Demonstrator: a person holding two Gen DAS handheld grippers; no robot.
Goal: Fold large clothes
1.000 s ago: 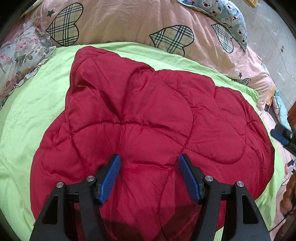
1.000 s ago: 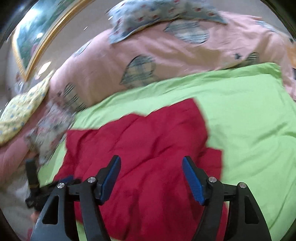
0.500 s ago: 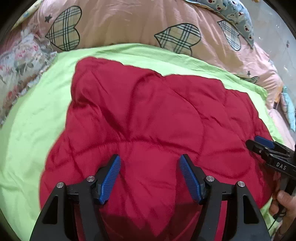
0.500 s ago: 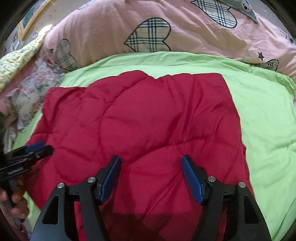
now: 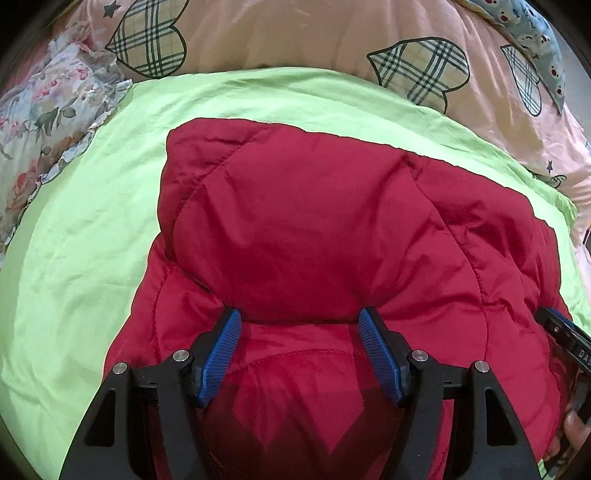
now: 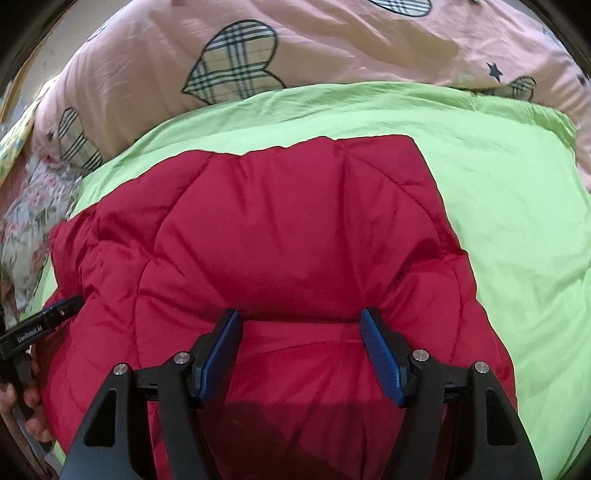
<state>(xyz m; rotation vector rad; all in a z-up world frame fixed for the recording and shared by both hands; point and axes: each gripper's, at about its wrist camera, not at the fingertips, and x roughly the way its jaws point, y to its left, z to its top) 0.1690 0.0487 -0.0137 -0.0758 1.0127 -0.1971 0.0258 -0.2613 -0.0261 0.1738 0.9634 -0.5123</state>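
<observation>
Folded red quilted padded garment (image 5: 332,258) lying on the lime-green sheet (image 5: 85,258) of the bed, pink heart-patterned duvet (image 5: 295,33) beyond. Left tongs (image 5: 300,332) and right tongs (image 6: 300,332) both spread apart with tips pressed down into the padding, gripping nothing. Left view alone showing the blue bear-print pillow (image 5: 532,33); right view alone showing the garment's squared far-right corner (image 6: 406,142) and a yellow patterned cloth (image 6: 14,140).

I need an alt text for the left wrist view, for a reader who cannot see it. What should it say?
A red quilted jacket lies on a light green sheet, and the left gripper presses its open blue-padded jaws down into the puffy fabric. Behind are a pink duvet with plaid hearts and a floral pillow; the right gripper's tip shows at the right edge.
</observation>
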